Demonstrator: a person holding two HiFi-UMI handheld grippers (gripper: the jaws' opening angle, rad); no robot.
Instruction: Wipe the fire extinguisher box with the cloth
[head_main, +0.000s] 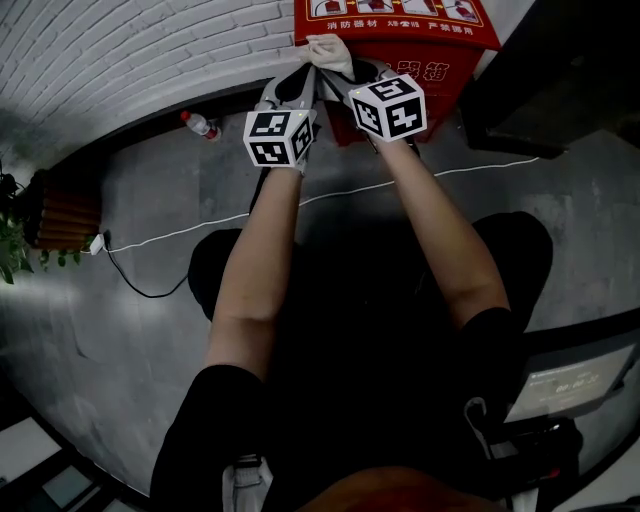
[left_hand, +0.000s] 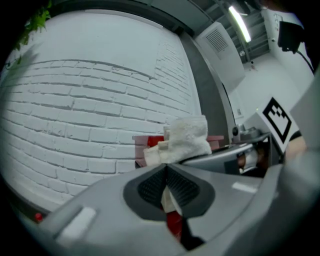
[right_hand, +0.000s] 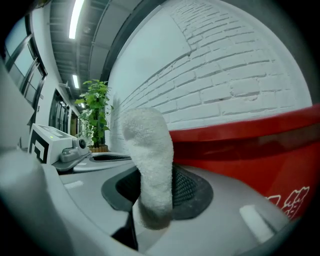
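- The fire extinguisher box (head_main: 398, 28) stands red against the white brick wall (head_main: 130, 50), right in front of the person, with Chinese print on its lid and front.
- A white cloth (head_main: 328, 52) lies bunched on the near top edge of the box, held from both sides.
- The left gripper (head_main: 305, 82) reaches in from the left. In its own view the two jaws are pressed together, with a sliver of the cloth (left_hand: 183, 139) nipped between the pads and the rest bulging out beyond them.
- The right gripper (head_main: 350, 80) sits just beside it, the two almost touching. Its jaws are closed on a thick fold of the cloth (right_hand: 149, 165), which stands up between the pads, with the box (right_hand: 250, 145) close behind.
- On the grey floor by the wall lies a plastic bottle (head_main: 200, 123) with a red cap.
- A white cable (head_main: 200, 228) trails across the floor behind the arms.
- A leafy potted plant (head_main: 14, 250) stands at far left.
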